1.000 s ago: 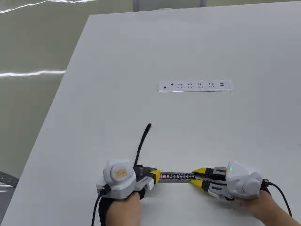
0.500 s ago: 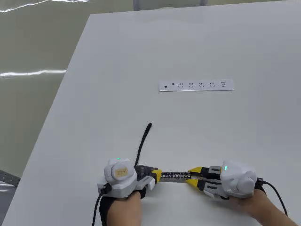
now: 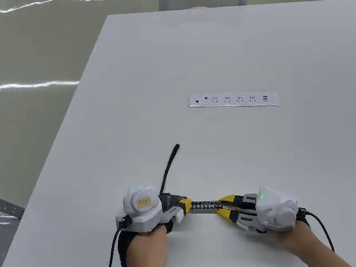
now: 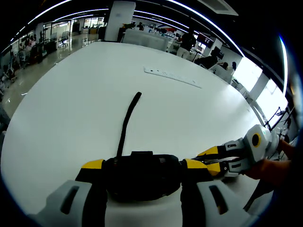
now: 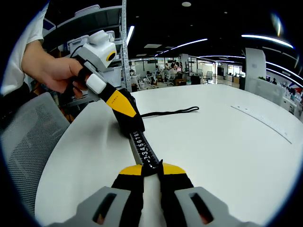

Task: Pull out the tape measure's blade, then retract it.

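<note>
Tape measure case [image 4: 142, 179] half hidden, clamped in left gripper [image 4: 144, 165]; right gripper [image 5: 154, 167] pinches blade [image 5: 141, 144] tip. Strap [image 3: 168, 167] above; power strip [image 3: 233, 100] centre frame.

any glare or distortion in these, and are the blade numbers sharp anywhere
Head view: even light, faint shadows, glare streaks on the floor. Left gripper view: fisheye curves the table edge, windows at right blown out, the case dark with little detail. Right gripper view: blade numbers sharp near the jaws, room behind bent.
</note>
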